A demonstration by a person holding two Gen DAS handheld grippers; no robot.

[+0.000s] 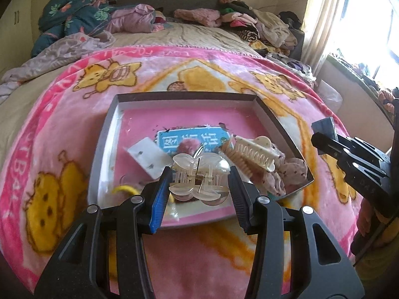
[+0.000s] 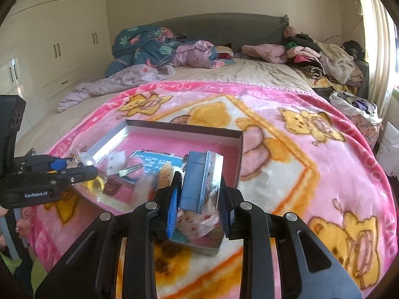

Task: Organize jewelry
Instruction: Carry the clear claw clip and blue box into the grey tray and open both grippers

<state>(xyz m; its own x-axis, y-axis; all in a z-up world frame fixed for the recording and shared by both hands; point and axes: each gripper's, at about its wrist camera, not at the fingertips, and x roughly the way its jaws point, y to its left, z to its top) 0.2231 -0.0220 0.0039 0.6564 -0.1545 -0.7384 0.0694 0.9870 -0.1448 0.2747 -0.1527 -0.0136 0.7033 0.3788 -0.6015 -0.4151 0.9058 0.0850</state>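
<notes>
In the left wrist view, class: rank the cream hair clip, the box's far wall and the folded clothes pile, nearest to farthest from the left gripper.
1. Cream hair clip, just right of the left gripper.
2. Box's far wall, straight ahead.
3. Clothes pile, at the headboard.

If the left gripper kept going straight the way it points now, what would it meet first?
Probably the floor of the open box, near the blue card. The left gripper, shut on a clear hair claw, hangs over it; depth is unclear.

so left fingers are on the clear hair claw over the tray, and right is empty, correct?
Not quite: the right gripper isn't empty. The right wrist view shows it shut on a small blue box. The left gripper does hold the clear hair claw over the tray.
</notes>
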